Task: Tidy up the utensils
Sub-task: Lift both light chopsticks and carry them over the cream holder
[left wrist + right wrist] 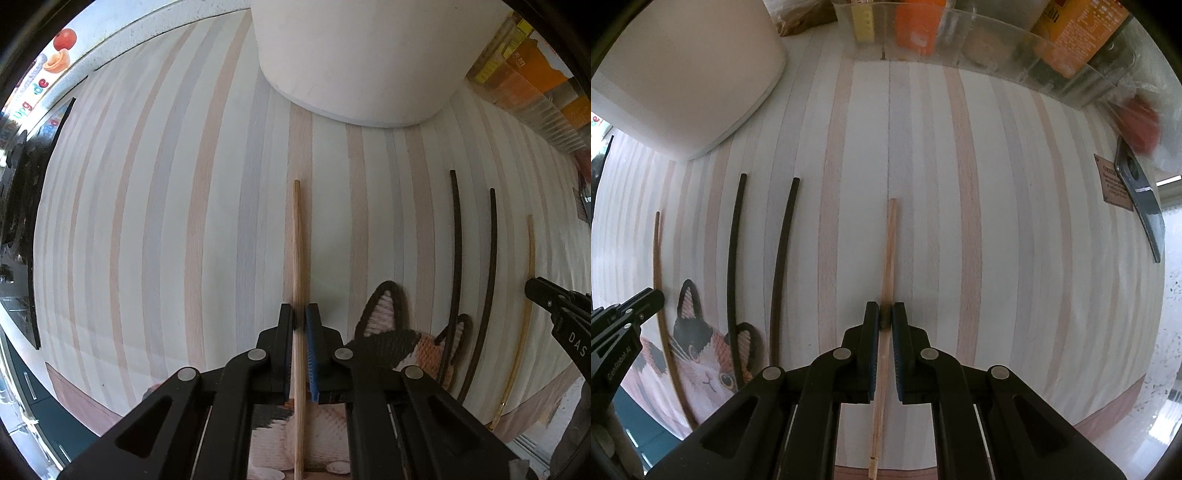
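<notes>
Gripping one light wooden chopstick (297, 258) apiece, the left gripper (300, 314) and right gripper (885, 312) stand clamped; the two dark chopsticks (733, 258) lie between them. Next, probably, pairing the light sticks side by side.

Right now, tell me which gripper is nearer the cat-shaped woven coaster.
Left. The left gripper, clamping one pale wooden chopstick, hangs over the cat-shaped woven coaster's edge. The right gripper, clamping another, is off to its right, beyond two black chopsticks.
</notes>
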The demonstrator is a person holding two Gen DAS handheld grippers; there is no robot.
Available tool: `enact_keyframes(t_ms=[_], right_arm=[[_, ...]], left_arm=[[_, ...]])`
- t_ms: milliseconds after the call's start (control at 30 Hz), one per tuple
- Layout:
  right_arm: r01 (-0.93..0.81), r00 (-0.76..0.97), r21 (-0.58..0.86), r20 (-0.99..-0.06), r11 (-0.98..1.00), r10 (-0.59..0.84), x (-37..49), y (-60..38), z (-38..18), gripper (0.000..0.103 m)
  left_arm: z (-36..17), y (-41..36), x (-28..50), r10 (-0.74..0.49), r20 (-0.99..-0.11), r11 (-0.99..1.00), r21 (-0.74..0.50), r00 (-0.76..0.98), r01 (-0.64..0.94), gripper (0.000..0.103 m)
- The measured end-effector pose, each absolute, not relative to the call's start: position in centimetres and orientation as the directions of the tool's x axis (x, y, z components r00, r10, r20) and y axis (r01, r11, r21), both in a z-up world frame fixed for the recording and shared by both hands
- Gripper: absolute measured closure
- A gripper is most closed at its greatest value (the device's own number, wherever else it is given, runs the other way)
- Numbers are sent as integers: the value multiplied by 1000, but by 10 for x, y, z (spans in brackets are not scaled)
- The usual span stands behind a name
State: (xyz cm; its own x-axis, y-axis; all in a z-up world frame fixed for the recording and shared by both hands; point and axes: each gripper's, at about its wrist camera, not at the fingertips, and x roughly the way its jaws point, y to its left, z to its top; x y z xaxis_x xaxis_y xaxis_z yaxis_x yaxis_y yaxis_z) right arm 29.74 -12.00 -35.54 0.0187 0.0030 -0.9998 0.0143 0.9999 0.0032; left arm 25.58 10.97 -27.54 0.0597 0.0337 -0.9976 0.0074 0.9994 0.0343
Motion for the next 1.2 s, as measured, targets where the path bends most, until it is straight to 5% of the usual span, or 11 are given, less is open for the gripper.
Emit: enact_keyframes(t_ms=[600, 1200], right_arm=[[59, 84, 102, -992, 993, 97, 281, -139, -338, 96], [-15, 359, 255, -901, 967, 244, 279, -137, -185, 97]], left_arm=[[-239, 98, 239, 44, -985, 993, 61, 168, 97, 99], [-50, 102, 218, -179, -840, 981, -115, 513, 154, 99]])
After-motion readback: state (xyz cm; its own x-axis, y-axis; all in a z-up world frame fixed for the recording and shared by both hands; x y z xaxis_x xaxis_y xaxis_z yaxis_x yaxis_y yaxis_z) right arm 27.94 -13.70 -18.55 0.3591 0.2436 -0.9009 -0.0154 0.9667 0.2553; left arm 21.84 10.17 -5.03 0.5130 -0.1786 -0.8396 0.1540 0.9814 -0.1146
